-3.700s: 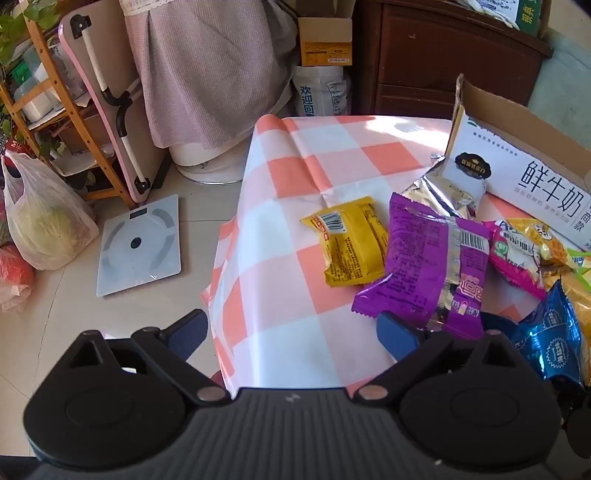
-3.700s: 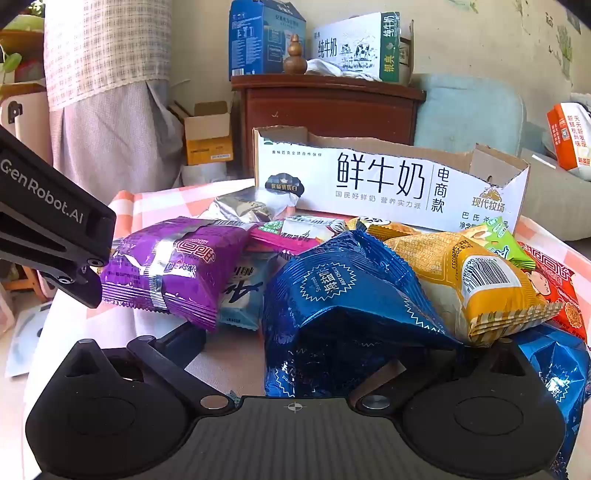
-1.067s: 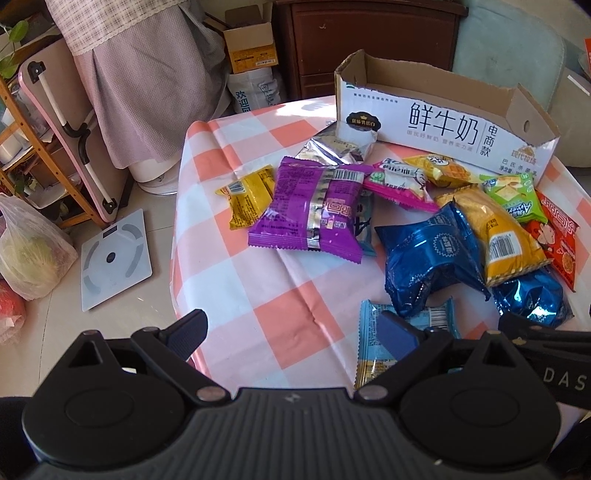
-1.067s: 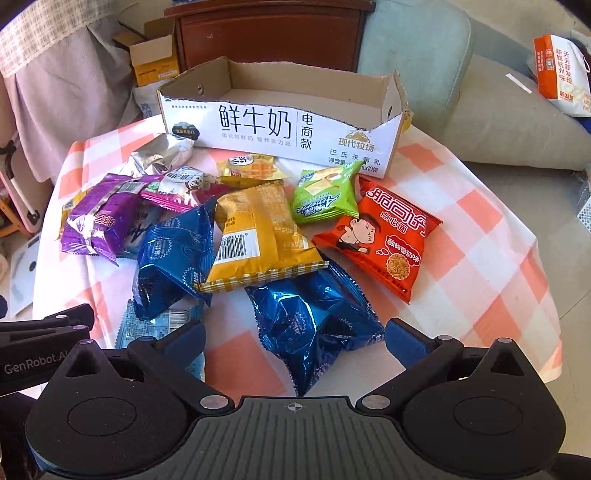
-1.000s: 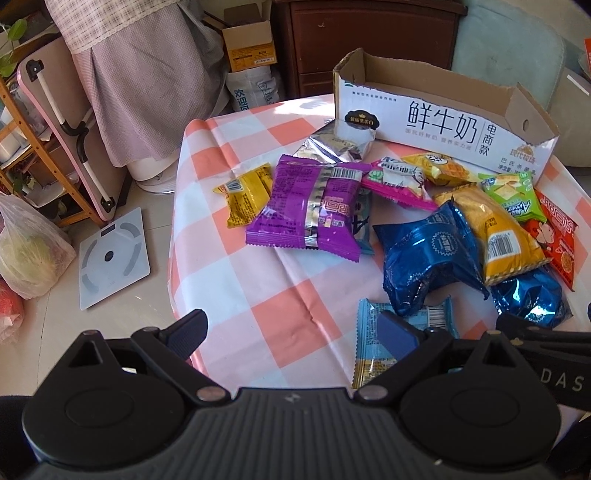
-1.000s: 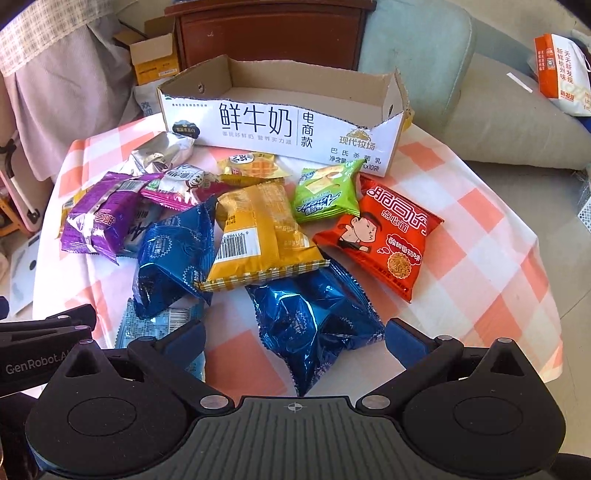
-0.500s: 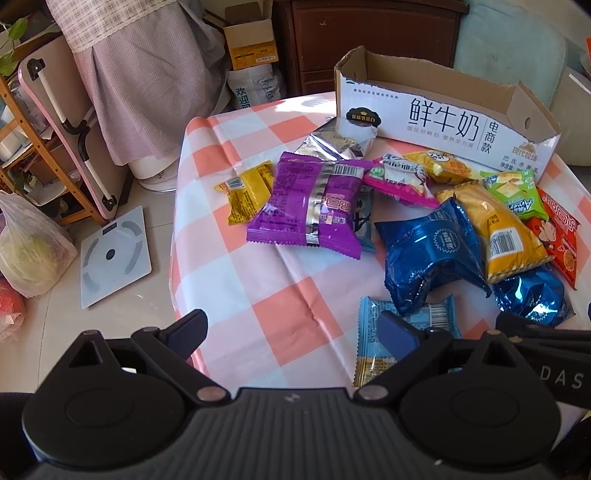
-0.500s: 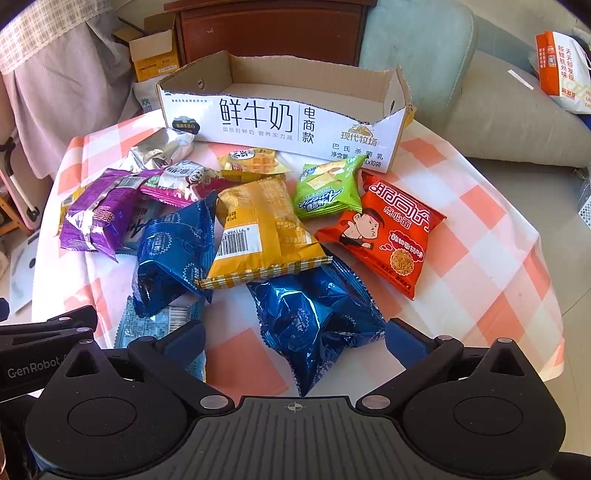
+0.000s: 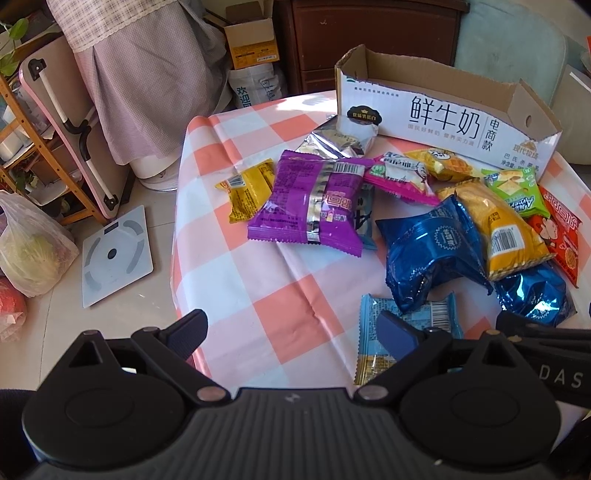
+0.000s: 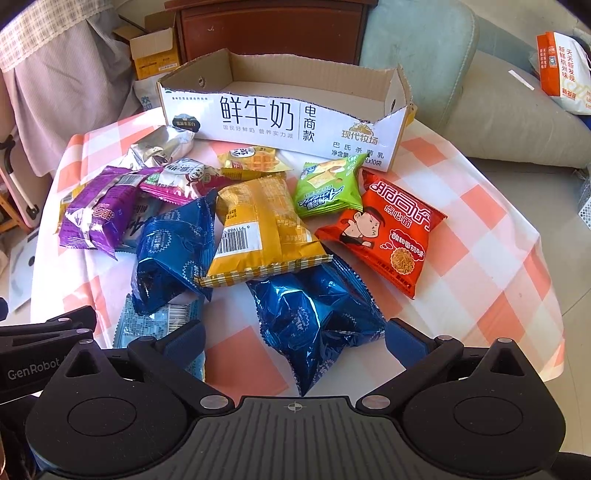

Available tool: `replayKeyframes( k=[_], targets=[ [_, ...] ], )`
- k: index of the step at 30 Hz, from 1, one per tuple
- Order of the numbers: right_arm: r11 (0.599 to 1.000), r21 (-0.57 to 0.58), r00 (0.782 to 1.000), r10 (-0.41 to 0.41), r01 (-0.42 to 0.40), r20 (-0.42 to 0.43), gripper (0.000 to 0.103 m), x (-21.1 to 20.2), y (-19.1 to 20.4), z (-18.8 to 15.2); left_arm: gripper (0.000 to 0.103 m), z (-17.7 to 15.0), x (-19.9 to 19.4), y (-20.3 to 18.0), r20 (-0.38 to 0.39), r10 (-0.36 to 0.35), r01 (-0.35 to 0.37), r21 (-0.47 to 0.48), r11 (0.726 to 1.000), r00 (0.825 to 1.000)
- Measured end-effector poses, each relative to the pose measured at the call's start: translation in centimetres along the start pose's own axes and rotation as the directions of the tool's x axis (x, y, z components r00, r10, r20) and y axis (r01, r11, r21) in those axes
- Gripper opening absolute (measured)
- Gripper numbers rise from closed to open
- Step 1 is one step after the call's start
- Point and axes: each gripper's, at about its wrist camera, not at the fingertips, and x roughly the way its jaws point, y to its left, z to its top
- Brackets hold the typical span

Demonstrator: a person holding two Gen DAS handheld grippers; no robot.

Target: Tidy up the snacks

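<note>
Several snack packets lie on a round table with an orange-and-white checked cloth (image 9: 229, 266). An open, empty cardboard milk box (image 10: 280, 118) stands at the table's far side, also in the left wrist view (image 9: 443, 122). In front of it lie a purple packet (image 9: 310, 203), a small yellow one (image 9: 245, 188), a dark blue bag (image 9: 432, 247), a mustard bag (image 10: 258, 229), a green packet (image 10: 328, 188), a red noodle packet (image 10: 388, 229) and a light blue packet (image 9: 402, 332). My left gripper (image 9: 293, 325) is open above the near table edge. My right gripper (image 10: 295, 339) is open, with a second blue bag (image 10: 314, 317) between its fingers, untouched.
A dark wood cabinet (image 10: 269, 29) and small cardboard boxes (image 9: 251, 40) stand behind the table. A sofa (image 10: 509, 122) is at the right. A white scale (image 9: 114, 254), plastic bags (image 9: 29, 247) and a folded pink table (image 9: 66, 122) are on the floor at the left.
Since 3.7 s ago both grippers have pulled back and risen, so the whole table shows. Over the last second there is only slight drift. No packet has moved.
</note>
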Motion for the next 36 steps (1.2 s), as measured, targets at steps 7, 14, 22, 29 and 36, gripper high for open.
replayKeyframes(
  k=[7,14,22,29,36],
  targets=[
    [1.0,-0.001,1.0,-0.001,0.001,0.0,0.103,0.1,0.0,0.0,0.097,-0.1,0.0,-0.3,0.001,0.011,-0.011,0.007,1.0,1.0],
    [1.0,-0.004,1.0,-0.003,0.003,0.0,0.103,0.1,-0.1,-0.1,0.097,0.0,0.0,-0.3,0.001,0.013,-0.013,0.008,1.0,1.0],
    [1.0,-0.011,1.0,-0.012,0.012,0.004,0.103,0.1,-0.2,-0.2,0.097,-0.1,-0.1,-0.6,-0.003,0.009,-0.009,0.005,1.0,1.0],
    [1.0,-0.017,1.0,-0.004,0.004,0.007,0.103,0.0,-0.5,-0.3,0.097,-0.3,0.0,-0.7,-0.002,-0.013,0.013,0.008,1.0,1.0],
    [1.0,-0.022,1.0,0.011,-0.01,0.015,0.103,-0.1,-1.1,-0.6,0.097,-0.5,0.0,-1.0,0.0,-0.049,0.049,0.018,0.999,0.999]
  ],
)
